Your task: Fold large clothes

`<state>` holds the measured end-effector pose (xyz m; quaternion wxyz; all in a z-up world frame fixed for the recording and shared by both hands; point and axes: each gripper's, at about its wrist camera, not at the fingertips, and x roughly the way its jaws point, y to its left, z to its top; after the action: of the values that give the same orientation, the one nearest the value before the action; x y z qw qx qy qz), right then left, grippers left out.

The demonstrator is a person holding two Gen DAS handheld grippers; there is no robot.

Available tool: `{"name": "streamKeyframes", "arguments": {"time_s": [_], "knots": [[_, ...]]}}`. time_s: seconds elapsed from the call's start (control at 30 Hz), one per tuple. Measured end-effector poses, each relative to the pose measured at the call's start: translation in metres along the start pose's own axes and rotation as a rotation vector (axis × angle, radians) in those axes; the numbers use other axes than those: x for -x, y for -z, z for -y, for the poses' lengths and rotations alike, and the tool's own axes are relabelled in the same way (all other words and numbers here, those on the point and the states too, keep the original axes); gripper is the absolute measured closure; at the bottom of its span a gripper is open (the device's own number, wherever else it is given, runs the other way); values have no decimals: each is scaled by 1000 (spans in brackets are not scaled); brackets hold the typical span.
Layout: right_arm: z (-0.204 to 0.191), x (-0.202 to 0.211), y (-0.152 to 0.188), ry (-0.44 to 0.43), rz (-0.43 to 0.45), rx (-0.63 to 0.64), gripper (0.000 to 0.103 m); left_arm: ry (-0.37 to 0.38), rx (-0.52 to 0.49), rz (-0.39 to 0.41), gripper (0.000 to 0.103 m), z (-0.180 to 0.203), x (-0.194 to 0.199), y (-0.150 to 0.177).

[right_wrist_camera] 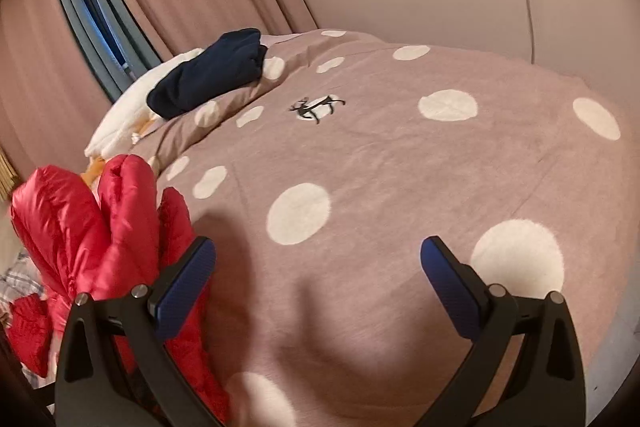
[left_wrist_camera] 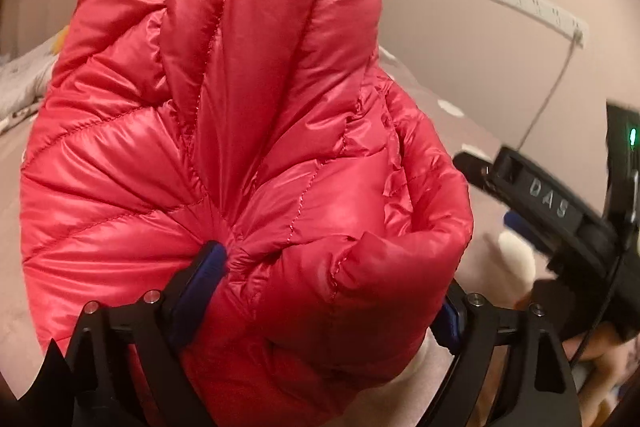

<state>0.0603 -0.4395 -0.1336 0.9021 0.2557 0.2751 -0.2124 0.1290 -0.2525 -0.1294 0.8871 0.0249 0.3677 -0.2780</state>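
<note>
Bulging between the left tool's wide-set fingers, the red jacket fills the left wrist view; its quilted cloth bunches against the one blue pad in sight, while the other finger is mostly hidden, so whether the tool clamps it I cannot tell. From the right wrist view the jacket hangs at the left edge of the dotted bed. Nothing sits between the spread fingers of the right tool. A navy garment lies on the far pillow
</note>
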Motion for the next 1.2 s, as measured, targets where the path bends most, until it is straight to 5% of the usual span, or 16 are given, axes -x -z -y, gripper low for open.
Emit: {"name": "streamKeyframes", "arguments": {"time_s": [0.2,0.43,0.67,1.0,1.2], "knots": [[2,5,-4,-24,12,2,0,-73,-106,9,11,20,-13,9],[-23,-1,2,-286,-110,74,0,-33,-89,6,10,20,0,14],[-42,-31,13,-320,-255,62,1,66,-37,15,10,4,29,12],[-47,-38,16,-301,-251,47,1,119,31,20,10,-6,78,23],[-43,-44,18,-303,-273,7,1,192,235,36,10,-45,116,18]]}}
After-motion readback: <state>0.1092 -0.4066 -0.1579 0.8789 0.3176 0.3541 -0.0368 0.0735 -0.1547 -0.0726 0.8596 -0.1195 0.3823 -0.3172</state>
